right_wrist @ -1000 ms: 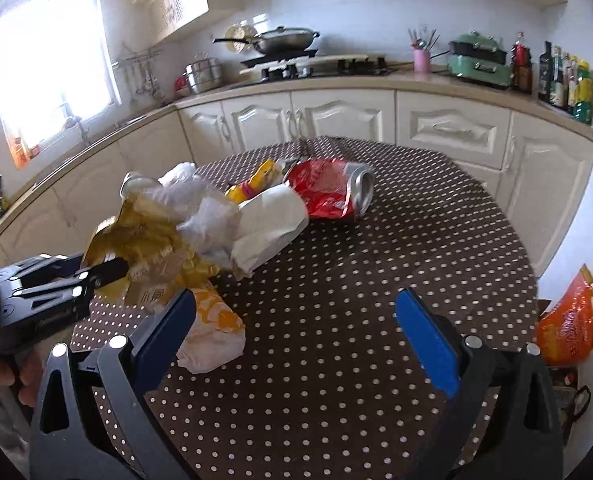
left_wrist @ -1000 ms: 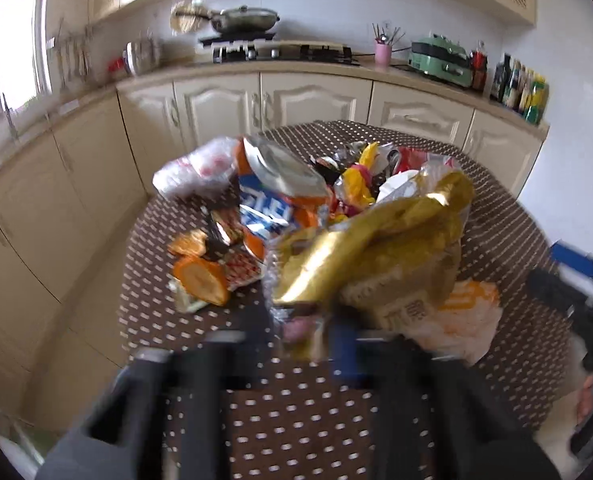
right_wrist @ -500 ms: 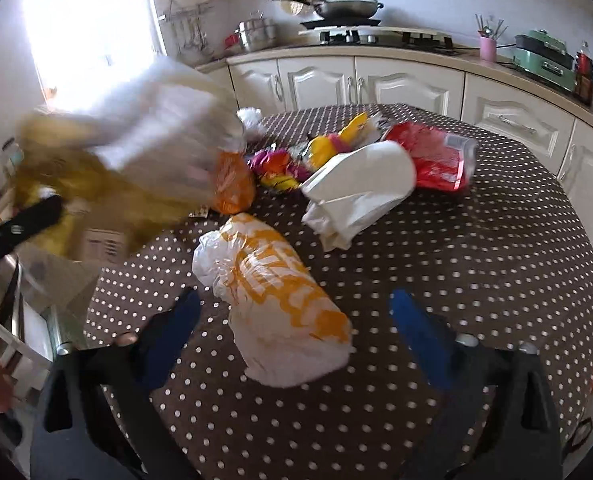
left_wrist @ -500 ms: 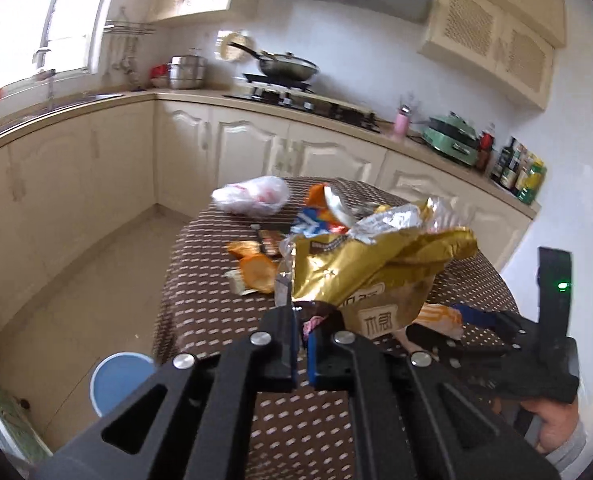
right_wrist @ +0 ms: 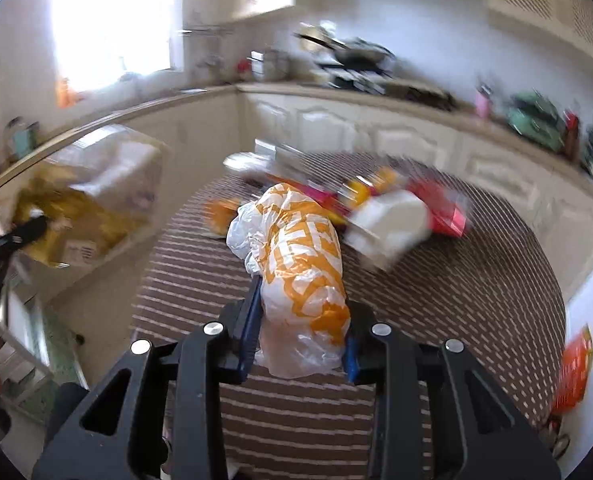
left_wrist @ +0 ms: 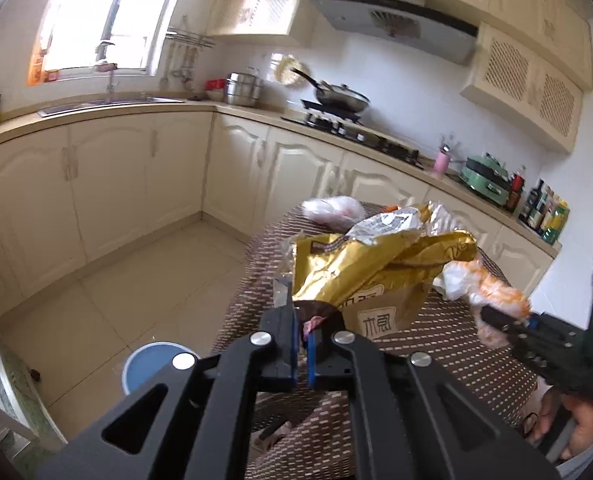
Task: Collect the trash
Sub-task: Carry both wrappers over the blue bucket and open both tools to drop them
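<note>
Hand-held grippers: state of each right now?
Left hand-held gripper: shut on the gold snack bag.
Right hand-held gripper: just been closing, now gripping the orange-and-white plastic bag.

Bare tile floor point(left_wrist: 144, 280) fills the left of the frame, broken only by a blue bin point(left_wrist: 152, 364) at lower left; wrappers point(right_wrist: 388, 216) crowd the table's point(right_wrist: 476, 300) far centre.

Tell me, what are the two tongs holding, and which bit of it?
The left tongs pinch the gold bag by its bottom corner. The right tongs, which have just been closing, squeeze the orange-and-white bag around its near end.
</note>
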